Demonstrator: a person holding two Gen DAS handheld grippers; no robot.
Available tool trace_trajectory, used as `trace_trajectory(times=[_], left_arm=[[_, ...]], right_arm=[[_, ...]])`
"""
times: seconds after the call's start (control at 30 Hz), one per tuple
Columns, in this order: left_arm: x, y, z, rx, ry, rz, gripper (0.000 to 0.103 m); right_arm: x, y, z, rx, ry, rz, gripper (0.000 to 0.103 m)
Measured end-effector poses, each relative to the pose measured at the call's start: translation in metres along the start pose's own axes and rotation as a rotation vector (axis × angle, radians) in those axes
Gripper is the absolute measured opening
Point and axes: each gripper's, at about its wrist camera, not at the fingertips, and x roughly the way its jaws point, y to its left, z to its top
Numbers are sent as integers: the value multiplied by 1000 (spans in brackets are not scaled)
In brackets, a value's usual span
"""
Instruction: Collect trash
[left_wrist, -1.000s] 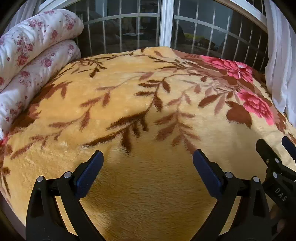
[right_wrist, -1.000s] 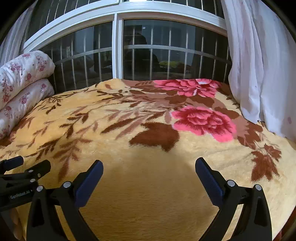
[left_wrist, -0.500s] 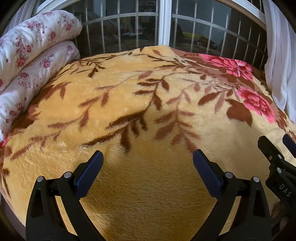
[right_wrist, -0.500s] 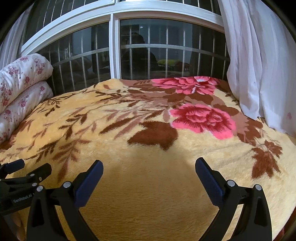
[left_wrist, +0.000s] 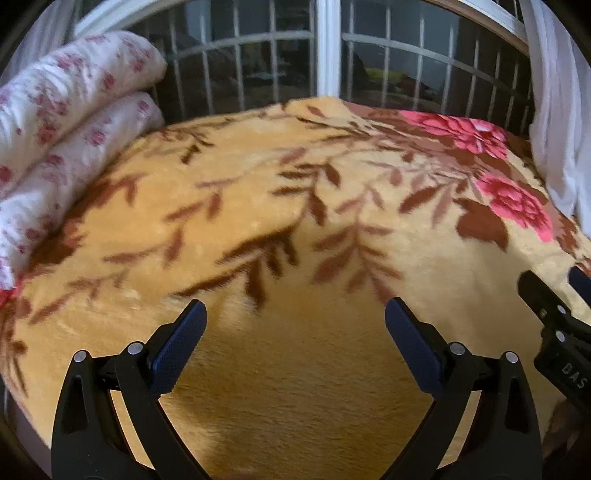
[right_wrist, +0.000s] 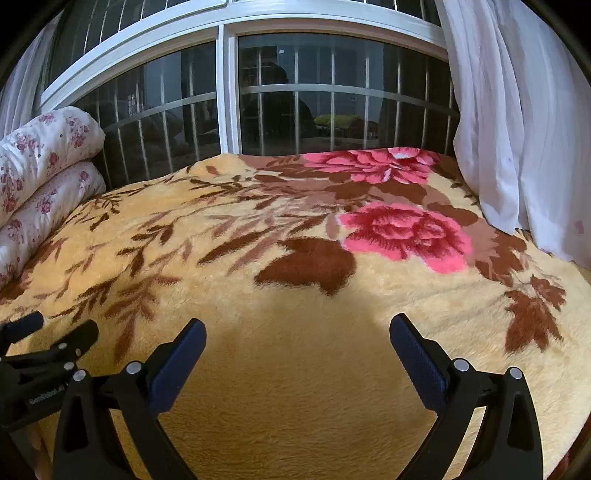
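Note:
No trash shows in either view. My left gripper is open and empty, held over the near part of a yellow floral blanket on a bed. My right gripper is open and empty over the same blanket. The right gripper's body shows at the right edge of the left wrist view. The left gripper's body shows at the left edge of the right wrist view.
A folded white quilt with red flowers lies at the bed's left side, also in the right wrist view. A barred window stands behind the bed. A white curtain hangs at the right.
Both cameras have tilted slightly upward, so the window and quilt sit lower in view. The left wrist view is now blurred from motion. Both grippers stay open.

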Motion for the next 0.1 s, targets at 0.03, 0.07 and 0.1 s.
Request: trace_trajectory(times=[0.03,0.07,0.1], left_arm=[[1,0,0,-2,5,0,95],[2,1,0,-6,8,0,95],[2,2,0,-8,9,-4,95]], right_arm=[[0,0,0,0,0,1,98],[0,0,0,-1,1,0,98],[0,0,0,-2,1,1,98]])
